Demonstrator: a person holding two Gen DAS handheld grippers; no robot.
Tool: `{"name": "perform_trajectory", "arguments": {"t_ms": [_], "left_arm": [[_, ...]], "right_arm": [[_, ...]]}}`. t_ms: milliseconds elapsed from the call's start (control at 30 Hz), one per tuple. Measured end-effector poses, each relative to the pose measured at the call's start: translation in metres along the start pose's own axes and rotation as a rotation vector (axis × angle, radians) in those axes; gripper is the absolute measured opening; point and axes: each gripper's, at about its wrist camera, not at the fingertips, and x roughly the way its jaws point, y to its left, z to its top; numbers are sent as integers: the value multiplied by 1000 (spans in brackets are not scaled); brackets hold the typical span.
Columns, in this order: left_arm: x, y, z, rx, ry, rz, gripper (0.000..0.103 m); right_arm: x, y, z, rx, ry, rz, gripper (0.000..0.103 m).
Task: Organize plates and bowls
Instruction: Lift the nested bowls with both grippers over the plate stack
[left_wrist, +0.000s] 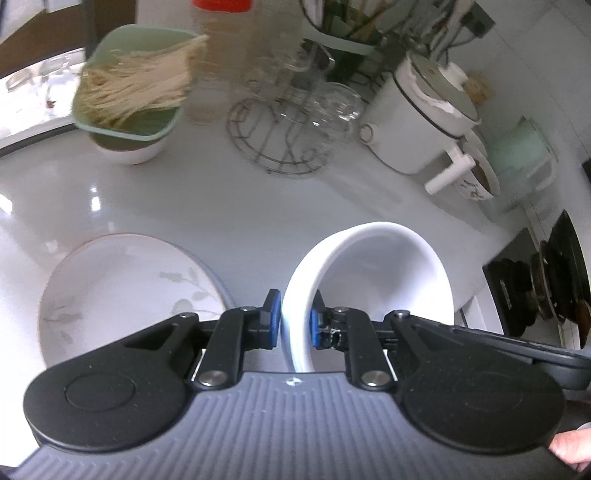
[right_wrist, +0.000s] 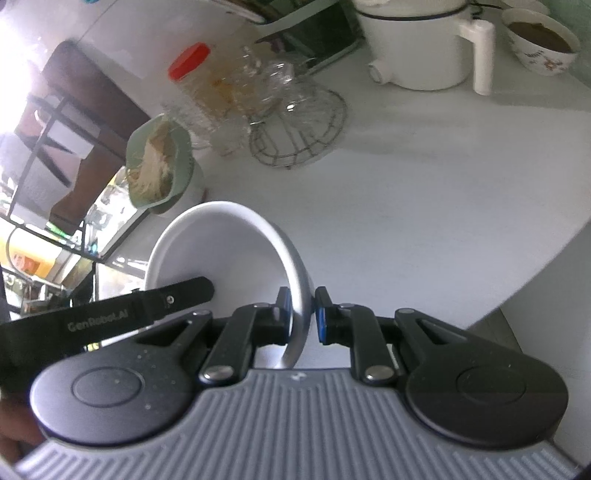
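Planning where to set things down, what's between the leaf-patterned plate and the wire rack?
Only bare white countertop between leaf-patterned plate and wire rack, in the left wrist view.

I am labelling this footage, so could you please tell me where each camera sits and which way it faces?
Left wrist: on the left gripper, angled down at the counter; its fingers clamp the white bowl rim, patterned plate alongside.
Right wrist: on the right gripper, angled down too, clamping the opposite rim.
Shared: bowl, wire rack, white pot.
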Motion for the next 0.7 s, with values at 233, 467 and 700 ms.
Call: {"name": "perform_trajectory", "arguments": {"t_ms": [233,467,700], "left_arm": [[-22,39,-6,-111,-60,42,18],[-35,82,-26,-268,-101,94,18],[-34,116,-40,-400,-115,135,18]], "right_arm": [[18,39,6,-109,34,34,17],[46,77,4,-230,120,66,16],[76,106,0,-329,191,82,16]]}}
